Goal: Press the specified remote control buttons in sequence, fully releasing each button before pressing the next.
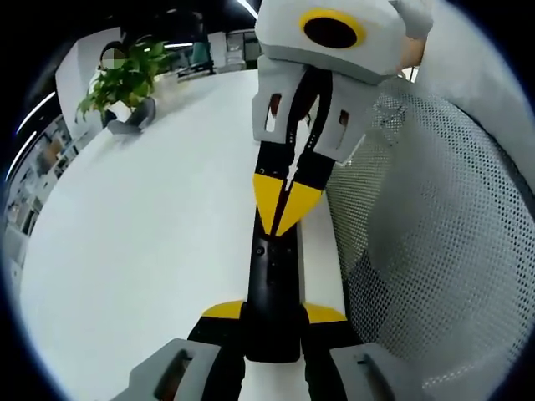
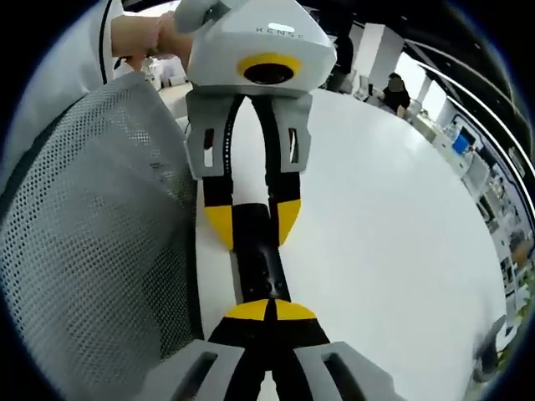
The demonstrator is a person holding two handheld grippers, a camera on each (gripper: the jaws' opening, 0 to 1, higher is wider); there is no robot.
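Left hand-held gripper (image 1: 272, 322) pinches the remote (image 1: 273, 284) at the table (image 1: 150, 242) edge; right hand-held gripper (image 2: 269, 311) pressed together on its buttons. Mesh chair (image 1: 435, 251) close beside; table open beyond.

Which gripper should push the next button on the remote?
Probably the right gripper. Its jaws are shut to a point resting on the black remote control, like a finger. The left gripper is clamped around the remote's sides, so it is busy holding it steady above the white table.

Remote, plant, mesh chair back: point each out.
remote (image 1: 272, 288), left gripper view, on its black body between the jaws
plant (image 1: 125, 79), left gripper view, on its leaves
mesh chair back (image 2: 92, 251), right gripper view, on the grey mesh
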